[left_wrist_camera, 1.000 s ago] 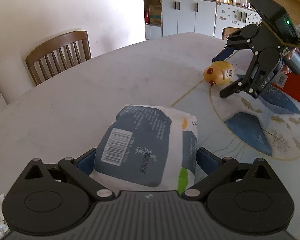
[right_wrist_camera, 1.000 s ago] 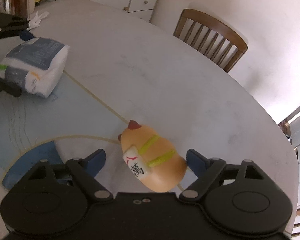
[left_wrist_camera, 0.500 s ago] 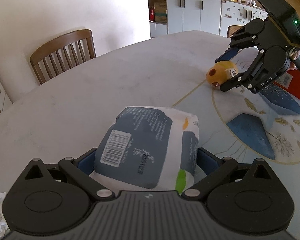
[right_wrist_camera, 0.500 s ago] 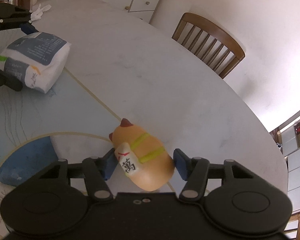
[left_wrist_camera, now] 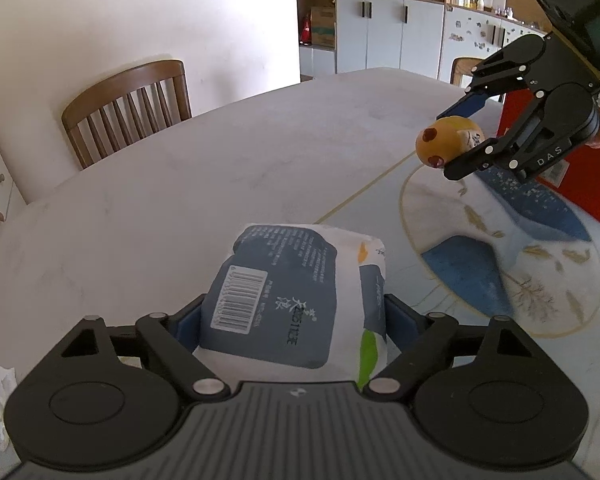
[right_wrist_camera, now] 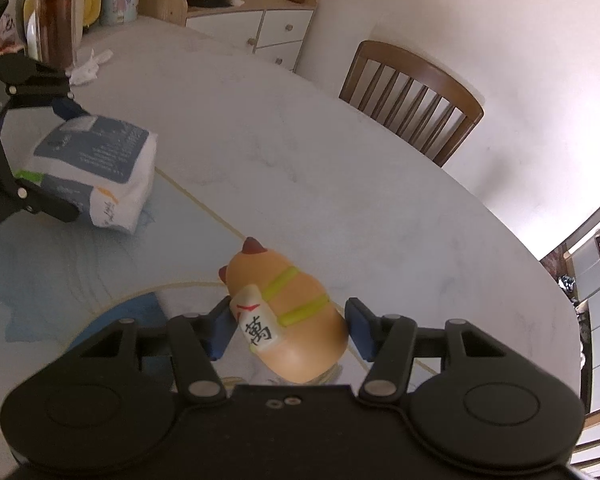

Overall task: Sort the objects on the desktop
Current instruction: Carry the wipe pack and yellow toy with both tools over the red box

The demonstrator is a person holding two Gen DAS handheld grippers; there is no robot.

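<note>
Sitting between right hand-held gripper (right_wrist_camera: 286, 322) pads: orange toy (right_wrist_camera: 288, 312).

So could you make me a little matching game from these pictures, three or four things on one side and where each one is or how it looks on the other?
Things:
1. tissue pack
2. yellow toy
3. wooden chair
4. crumpled tissue

Descriptions:
A. pushed up to the far edge of the table
B. gripped in the left tongs
C. lying loose near the tall dark jar
D. gripped in the right tongs, above the table

Pairs: 1-B, 2-D, 3-A, 4-C
</note>
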